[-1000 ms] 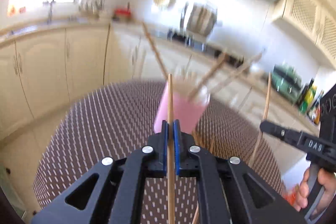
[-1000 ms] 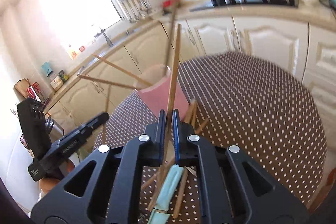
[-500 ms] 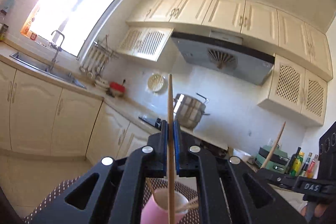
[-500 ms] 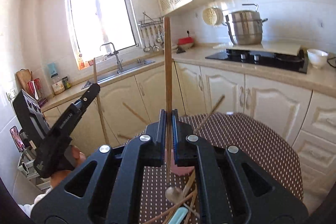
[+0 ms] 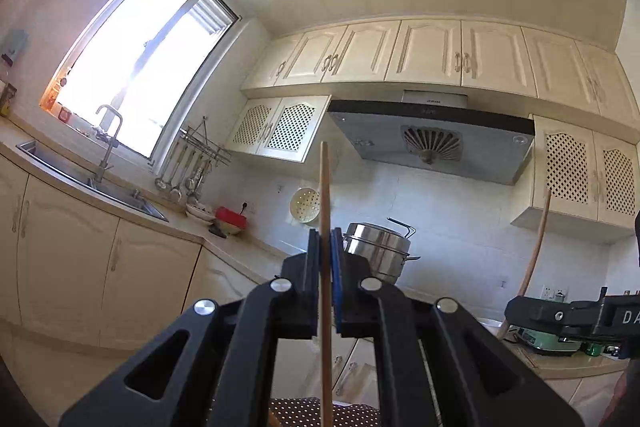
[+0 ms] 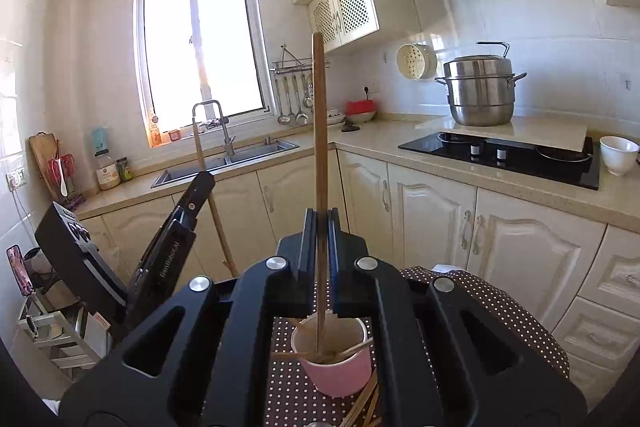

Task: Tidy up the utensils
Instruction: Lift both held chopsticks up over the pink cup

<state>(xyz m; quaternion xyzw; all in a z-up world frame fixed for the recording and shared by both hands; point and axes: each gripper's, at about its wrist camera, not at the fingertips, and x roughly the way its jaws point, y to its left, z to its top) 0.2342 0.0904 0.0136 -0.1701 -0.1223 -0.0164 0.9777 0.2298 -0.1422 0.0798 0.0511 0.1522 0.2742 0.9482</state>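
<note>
Now each gripper carries one upright wooden chopstick above the pink cup.

Clamped between the right gripper (image 6: 322, 223) pads, the darker chopstick (image 6: 319, 131) stands near vertical, its lower end seeming to dip inside the pink cup (image 6: 335, 359) on the dotted tablecloth (image 6: 500, 311), so that hand looks nearer and the drop runs straight down. Likewise pinched, the left gripper (image 5: 325, 247) holds a pale chopstick (image 5: 325, 195) upright, tilted toward the cabinets; the cup is out of its view, somewhere below.

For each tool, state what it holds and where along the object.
Left tool: a chopstick, gripped mid-length. Right tool: a darker chopstick, also mid-length.
</note>
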